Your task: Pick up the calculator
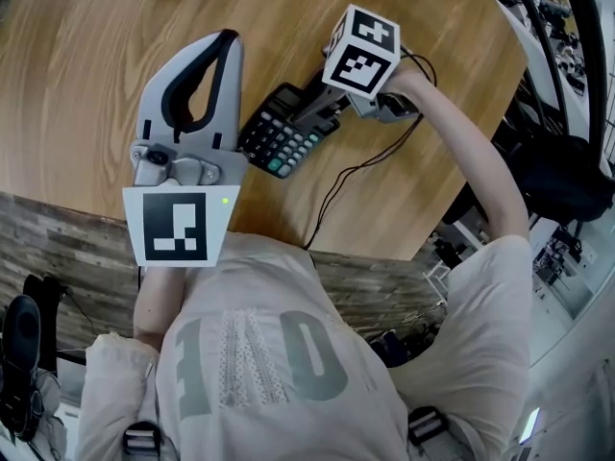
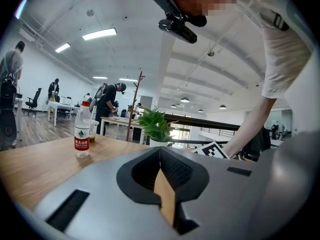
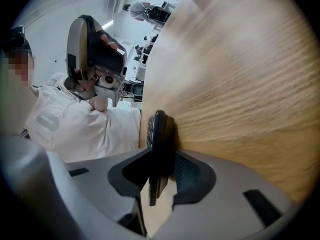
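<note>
A black calculator with green-tinted keys lies on the wooden table, close to its near edge. My right gripper reaches it from the right and is shut on its end. In the right gripper view the calculator stands edge-on between the two pads, against the table top. My left gripper hangs above the table to the left of the calculator, apart from it, jaws shut with nothing in them. In the left gripper view its pads meet with only the room beyond.
A thin black cable runs over the table's near edge by the calculator. A water bottle and a potted plant stand farther off on the table. Cluttered shelves lie to the right, and people stand at desks in the background.
</note>
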The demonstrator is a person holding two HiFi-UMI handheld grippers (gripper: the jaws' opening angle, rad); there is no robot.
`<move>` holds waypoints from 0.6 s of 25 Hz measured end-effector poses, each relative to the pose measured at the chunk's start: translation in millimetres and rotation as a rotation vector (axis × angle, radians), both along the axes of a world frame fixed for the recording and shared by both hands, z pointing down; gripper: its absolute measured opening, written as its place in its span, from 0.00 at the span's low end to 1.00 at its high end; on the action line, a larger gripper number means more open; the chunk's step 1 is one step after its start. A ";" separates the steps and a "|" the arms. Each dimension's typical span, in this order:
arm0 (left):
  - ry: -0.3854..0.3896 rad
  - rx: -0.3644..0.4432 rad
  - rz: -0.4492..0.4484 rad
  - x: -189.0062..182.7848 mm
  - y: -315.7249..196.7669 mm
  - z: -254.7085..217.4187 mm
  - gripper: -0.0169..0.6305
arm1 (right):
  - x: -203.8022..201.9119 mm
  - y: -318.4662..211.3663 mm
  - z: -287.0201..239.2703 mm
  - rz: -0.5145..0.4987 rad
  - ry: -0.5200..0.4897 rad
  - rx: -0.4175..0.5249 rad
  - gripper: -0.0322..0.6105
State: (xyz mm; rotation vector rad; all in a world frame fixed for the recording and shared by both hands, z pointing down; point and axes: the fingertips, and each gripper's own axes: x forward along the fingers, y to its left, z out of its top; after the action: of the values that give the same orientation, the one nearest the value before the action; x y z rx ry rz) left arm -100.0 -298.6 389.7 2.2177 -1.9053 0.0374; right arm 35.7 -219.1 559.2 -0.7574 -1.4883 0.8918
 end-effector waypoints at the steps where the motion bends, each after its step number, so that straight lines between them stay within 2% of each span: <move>1: -0.001 0.000 -0.001 0.0 -0.8 0.7 0.04 | 0.1 -0.8 0.9 0.002 0.002 0.003 0.24; 10: -0.011 0.004 0.010 2.6 0.6 -0.6 0.04 | -1.5 0.1 1.1 0.019 0.039 0.007 0.22; 15: -0.013 0.002 0.012 4.9 -2.0 0.1 0.04 | 1.2 -1.1 1.7 0.027 0.077 0.075 0.21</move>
State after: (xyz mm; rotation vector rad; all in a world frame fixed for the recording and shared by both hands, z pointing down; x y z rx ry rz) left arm -95.1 -300.6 389.8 2.2356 -1.8996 0.0520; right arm 37.0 -220.2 560.9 -0.6420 -1.4589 0.8711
